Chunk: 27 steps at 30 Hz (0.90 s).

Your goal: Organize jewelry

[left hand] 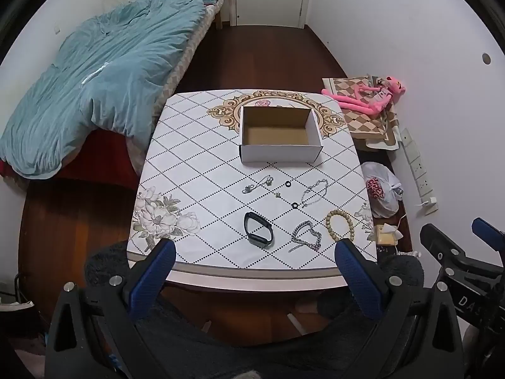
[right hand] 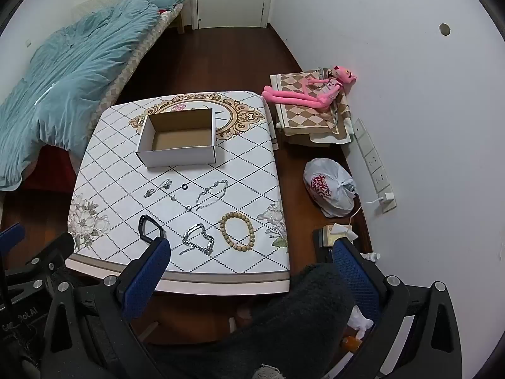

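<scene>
While both claws hang back over the near edge of the bench (left hand: 195, 145), each stands wide open with nothing between its blue pads: the left claw (left hand: 254, 254) frames the near row of jewelry in its own view, and the right claw (right hand: 249, 254) does the same from a little further right, its left finger covering the near end of the black wristband (right hand: 148, 227). An open cardboard box (left hand: 281, 154), white outside and brown inside, sits toward the far side of the bench on the gold ornamental print, with nothing visible in it. All the jewelry lies loose on the diamond-patterned top between the box and the near edge. Nearest are the black wristband, a heavy silver chain bracelet (left hand: 306, 237) just to its right, and a wooden bead bracelet (right hand: 237, 231) further right, near the bench's right edge. Behind them lie a thin silver necklace (left hand: 257, 184) on the left, a fine silver chain (left hand: 312, 192) on the right, and between those two small dark rings (left hand: 287, 184) and a tiny silver piece too small to identify. Off the bench, a bed with a blue quilt (left hand: 104, 75) stands to the left, and a pink plush toy (right hand: 311, 90) lies on a checkered cloth by the right wall, with a white plastic bag (right hand: 331, 186) on the floor nearer.
</scene>
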{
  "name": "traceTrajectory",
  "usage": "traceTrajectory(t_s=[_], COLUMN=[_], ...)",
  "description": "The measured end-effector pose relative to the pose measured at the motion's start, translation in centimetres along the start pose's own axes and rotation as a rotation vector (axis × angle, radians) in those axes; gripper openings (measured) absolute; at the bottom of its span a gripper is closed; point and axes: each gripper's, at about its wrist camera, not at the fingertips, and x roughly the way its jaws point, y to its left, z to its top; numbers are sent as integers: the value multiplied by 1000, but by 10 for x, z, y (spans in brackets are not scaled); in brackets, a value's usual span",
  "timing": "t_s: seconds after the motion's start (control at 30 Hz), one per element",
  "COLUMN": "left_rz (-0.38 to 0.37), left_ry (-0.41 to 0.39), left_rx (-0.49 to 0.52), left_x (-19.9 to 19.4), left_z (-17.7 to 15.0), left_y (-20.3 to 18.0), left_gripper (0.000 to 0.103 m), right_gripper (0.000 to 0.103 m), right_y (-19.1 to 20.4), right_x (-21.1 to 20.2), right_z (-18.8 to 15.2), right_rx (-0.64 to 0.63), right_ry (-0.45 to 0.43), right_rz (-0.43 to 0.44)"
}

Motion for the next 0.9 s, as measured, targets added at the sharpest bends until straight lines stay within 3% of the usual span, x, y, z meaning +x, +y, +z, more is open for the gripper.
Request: traceTrajectory(t_s=[0.9], left_rz=[5], left_ry=[-23], left_rx=[5], left_x=[-8], left_z=[3], left_y=[1], left_gripper=[103], right_gripper=[103], right_y=[-1], right_x=[-5], right_z=[0], right_rx=[-3], right_ry=[3], right_rz=[-5])
